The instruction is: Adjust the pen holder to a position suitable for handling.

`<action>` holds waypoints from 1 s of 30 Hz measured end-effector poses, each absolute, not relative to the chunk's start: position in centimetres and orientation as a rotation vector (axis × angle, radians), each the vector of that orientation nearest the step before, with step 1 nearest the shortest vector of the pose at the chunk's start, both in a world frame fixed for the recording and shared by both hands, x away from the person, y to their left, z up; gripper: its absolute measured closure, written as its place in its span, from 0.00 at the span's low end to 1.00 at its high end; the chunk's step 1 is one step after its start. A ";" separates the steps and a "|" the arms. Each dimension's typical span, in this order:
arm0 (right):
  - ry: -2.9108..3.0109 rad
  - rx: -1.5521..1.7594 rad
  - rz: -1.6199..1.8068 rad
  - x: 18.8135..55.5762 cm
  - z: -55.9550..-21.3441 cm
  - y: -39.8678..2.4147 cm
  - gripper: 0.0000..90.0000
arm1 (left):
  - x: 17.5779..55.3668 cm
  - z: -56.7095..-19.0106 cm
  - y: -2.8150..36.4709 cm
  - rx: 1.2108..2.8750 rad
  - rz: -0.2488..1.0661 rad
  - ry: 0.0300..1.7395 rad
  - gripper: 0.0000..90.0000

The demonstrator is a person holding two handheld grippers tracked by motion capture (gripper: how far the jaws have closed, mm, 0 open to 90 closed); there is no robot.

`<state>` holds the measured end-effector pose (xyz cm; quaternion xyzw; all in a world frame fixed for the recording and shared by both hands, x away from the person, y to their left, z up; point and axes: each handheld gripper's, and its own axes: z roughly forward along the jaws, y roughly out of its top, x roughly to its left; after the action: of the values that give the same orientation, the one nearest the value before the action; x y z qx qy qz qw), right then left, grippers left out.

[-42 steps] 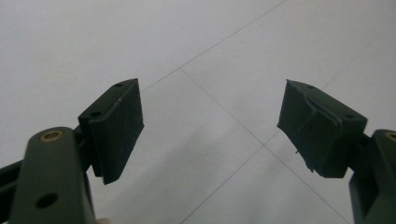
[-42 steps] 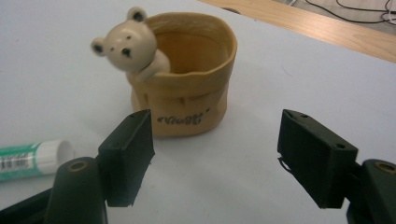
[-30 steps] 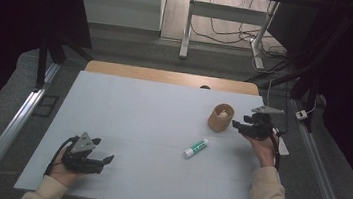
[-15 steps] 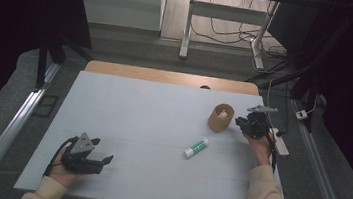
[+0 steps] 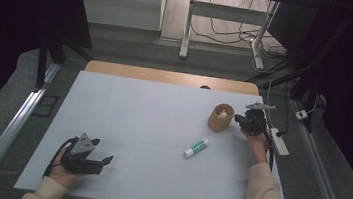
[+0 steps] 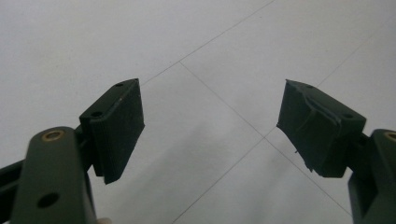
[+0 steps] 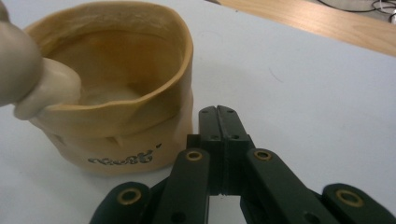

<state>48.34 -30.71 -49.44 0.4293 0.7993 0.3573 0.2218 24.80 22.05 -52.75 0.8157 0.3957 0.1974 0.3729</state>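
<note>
My right jaws (image 7: 219,140) have just been closing and are now pressed together with nothing between them, just beside the tan cup (image 7: 116,93), which stands upright at the bench's (image 5: 153,112) far right. My left jaws (image 6: 210,126) stand spread over bare bench

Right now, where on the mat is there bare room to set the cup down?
The mat is bare from its left edge across the middle, between the left gripper and the glue stick. It is crowded at the right, where the cup, right gripper and glue stick sit close.
</note>
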 end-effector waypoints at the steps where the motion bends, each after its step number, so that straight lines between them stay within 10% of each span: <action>1: 2.209 1.189 0.988 48.4 -49.5 -30.6 1.00 | 24.8 -52.8 22.1 2.090 0.505 1.015 0.25; 30: 2.265 1.189 1.053 48.6 -50.5 -30.2 1.00 | 24.9 -52.9 22.1 2.101 0.501 1.005 0.25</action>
<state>48.62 -30.18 -50.55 0.4222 0.8045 0.3738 0.1865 24.85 22.09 -52.88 0.8192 0.3919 0.1952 0.3704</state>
